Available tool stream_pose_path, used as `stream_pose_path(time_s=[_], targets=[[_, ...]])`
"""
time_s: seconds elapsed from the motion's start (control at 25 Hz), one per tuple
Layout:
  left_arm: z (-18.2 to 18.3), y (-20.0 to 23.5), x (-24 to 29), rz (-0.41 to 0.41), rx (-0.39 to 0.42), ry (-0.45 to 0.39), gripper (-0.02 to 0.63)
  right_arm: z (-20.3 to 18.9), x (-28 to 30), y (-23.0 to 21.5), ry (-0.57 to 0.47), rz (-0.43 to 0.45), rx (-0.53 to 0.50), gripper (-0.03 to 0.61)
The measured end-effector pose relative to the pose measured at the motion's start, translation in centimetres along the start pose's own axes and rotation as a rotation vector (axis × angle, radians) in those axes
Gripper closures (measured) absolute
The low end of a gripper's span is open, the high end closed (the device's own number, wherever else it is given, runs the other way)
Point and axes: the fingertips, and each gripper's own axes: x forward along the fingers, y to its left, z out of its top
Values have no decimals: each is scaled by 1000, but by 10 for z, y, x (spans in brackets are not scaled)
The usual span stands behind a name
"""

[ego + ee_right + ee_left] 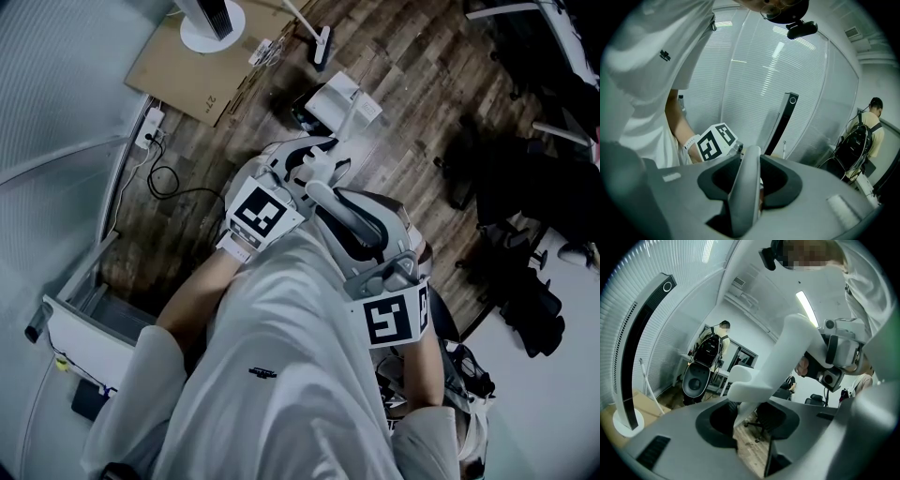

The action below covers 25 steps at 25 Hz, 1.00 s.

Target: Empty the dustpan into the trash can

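In the head view I hold a long dustpan handle across my front. Its white end [319, 173] sits in my left gripper [305, 171] and its grey grip [361, 217] in my right gripper [372, 246]. A thin pole runs down to the white dustpan [335, 98] on the wood floor. In the left gripper view the white handle [787, 357] passes between the jaws of my left gripper [750, 423], which is shut on it. The right gripper view shows my right gripper [746, 190] shut on the grey grip [745, 178]. I cannot pick out a trash can.
Flattened cardboard [211, 70] and a fan base [213, 23] lie ahead, with a mop head [320, 39] beside them. A power strip [150, 127] and cable run along the left wall. Dark office chairs [511, 187] crowd the right. A person with a backpack [714, 341] stands farther off.
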Motion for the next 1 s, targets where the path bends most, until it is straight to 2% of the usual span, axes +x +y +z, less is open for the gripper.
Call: stream_pose_path(time_s=[0.36, 0.52, 0.76, 1.0], targets=[[6, -4, 1, -24, 1, 13, 483, 8, -3, -3, -10, -4, 4, 439], [8, -6, 5, -36, 31, 17, 482, 6, -7, -6, -5, -12, 15, 439], [6, -6, 5, -25, 1, 24, 483, 7, -4, -7, -5, -10, 31, 439], [6, -11, 10, -48, 11, 39, 483, 3, -11, -12, -6, -30, 63, 439]])
